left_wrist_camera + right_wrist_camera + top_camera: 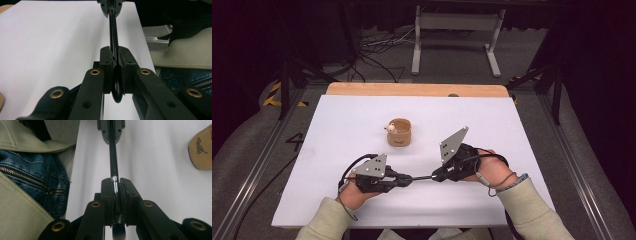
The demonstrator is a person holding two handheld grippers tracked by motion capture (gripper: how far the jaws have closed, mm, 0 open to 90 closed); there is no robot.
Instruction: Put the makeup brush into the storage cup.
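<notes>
White counter (492, 120) with a bare wooden strip along its far edge, a small tan wooden cup (400, 132) standing near the middle, a little pale figure perched at the cup's left rim

We are in what looks like a lab or recording set-up rather than a home. Our table (362, 107) wears a plain white sheet over a wooden top and stands alone on grey carpet (452, 55). Metal rails (252, 165) run along both sides of it, loose cables (377, 45) trail across the floor behind, a white equipment stand (457, 30) waits beyond, and yellow-and-black hazard tape (274, 97) marks the floor.
</notes>
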